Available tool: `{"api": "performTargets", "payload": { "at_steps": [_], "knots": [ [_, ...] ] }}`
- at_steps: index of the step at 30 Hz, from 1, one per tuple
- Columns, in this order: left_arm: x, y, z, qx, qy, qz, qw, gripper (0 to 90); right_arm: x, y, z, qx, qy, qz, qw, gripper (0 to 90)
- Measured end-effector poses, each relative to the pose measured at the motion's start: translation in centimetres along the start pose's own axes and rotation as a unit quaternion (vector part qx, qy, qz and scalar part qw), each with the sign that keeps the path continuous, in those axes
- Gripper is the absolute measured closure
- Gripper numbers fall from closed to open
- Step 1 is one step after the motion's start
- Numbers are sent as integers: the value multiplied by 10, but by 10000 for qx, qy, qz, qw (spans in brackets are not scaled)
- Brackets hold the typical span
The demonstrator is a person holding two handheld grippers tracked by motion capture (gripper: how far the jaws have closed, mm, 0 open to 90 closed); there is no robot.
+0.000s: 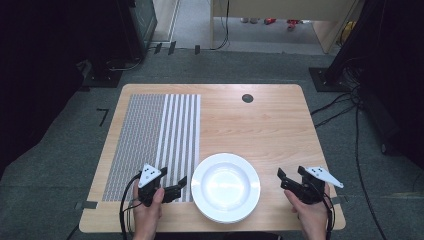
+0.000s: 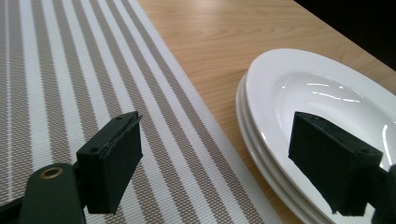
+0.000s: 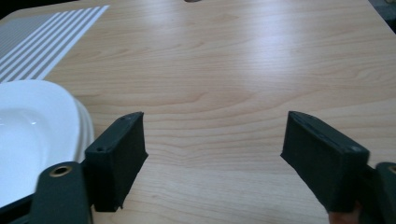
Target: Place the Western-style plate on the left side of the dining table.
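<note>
Two glossy round white plates (image 1: 225, 187) lie stacked on pale woodgrain; each hand-held gripper, left (image 1: 179, 188) and right (image 1: 290, 177), gapes wide, empty.

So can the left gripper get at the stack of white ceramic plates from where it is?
Probably yes: the left gripper is open, just beside the plates, with nothing between them.

Wooden worktop (image 1: 260, 120) w/ striped placemat (image 1: 155, 140) covering its left part. Round dark grommet (image 1: 247, 98) set in worktop, right of placemat, nr far edge. Cables (image 1: 345, 107) on grey floor, right of worktop.
</note>
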State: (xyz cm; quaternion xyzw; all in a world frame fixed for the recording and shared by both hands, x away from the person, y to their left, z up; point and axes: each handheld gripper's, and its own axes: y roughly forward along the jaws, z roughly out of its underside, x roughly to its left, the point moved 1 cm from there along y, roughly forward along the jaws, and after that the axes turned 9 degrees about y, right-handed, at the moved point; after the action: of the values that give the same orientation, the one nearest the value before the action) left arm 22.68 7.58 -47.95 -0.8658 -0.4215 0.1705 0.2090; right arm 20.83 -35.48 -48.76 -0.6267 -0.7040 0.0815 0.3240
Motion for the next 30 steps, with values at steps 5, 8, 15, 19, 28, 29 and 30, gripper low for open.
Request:
{"api": "performTargets", "payload": {
  "at_steps": [5, 8, 15, 19, 28, 29, 30],
  "knots": [
    [-8, 4, 1, 84, 146, 122, 9998, 174, 18, -3, 3, -80, -138, -162, 9997, 406],
    [-11, 6, 2, 89, 115, 159, 9998, 175, 22, -4, 4, -114, -58, -316, 9994, 466],
    [-15, 7, 1, 76, 85, 250, 9996, 179, 38, -2, 8, 92, -90, -742, 9972, 538],
    [-18, 8, 2, 80, 64, 242, 9997, 245, 50, 0, 13, 93, -156, -858, 9961, 611],
    [-26, 12, 4, 117, 59, 577, 9982, 393, 66, 4, 22, 260, -53, -1028, 9944, 711],
    [-26, 12, 4, 117, 59, 577, 9982, 408, 66, 4, 23, 265, 24, -1116, 9934, 729],
    [-28, 13, 4, 122, 40, 642, 9979, 420, 66, 4, 23, 269, 111, -1193, 9924, 736]
  ]
}}
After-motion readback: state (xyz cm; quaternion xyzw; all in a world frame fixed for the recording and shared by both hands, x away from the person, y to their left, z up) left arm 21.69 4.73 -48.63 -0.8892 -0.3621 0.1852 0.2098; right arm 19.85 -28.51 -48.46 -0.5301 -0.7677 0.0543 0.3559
